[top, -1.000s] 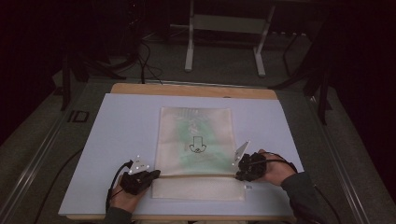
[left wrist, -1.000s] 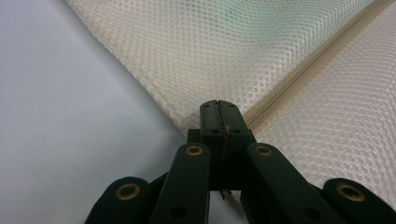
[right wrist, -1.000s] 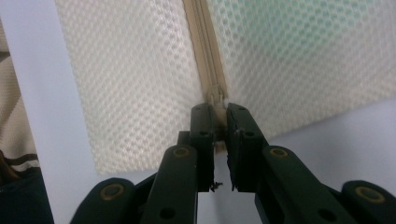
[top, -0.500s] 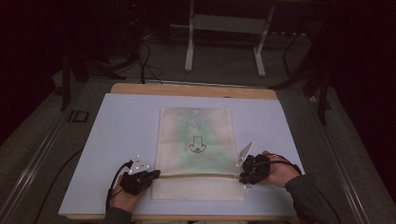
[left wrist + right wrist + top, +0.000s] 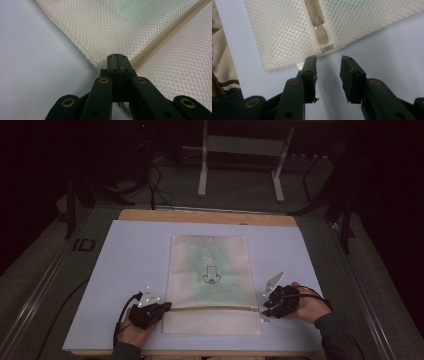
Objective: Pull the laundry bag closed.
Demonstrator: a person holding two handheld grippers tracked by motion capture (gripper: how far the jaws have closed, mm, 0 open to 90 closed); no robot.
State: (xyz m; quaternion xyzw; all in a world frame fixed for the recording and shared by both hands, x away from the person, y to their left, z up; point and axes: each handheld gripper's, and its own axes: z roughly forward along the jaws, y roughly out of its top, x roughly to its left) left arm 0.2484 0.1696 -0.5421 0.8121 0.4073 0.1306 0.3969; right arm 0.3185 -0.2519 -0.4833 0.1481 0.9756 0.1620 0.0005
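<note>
Right gripper (image 5: 328, 66) jaws just opened, apparently off zipper pull (image 5: 321, 35).

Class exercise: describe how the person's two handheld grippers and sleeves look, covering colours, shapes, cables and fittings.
Both tools are black. The left gripper and right gripper have flat linked arms joined by brass-ringed rivets, ending in blocky jaws. In the high view each carries a pale grey three-cornered plate on top and trails a black cable. The sleeves are dark.

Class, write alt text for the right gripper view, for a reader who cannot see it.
The right gripper stands open just short of the cream mesh bag, with nothing between its black jaws. The bag's zipper pull lies at the bag's edge, just beyond the jaws, on the pale table.
</note>
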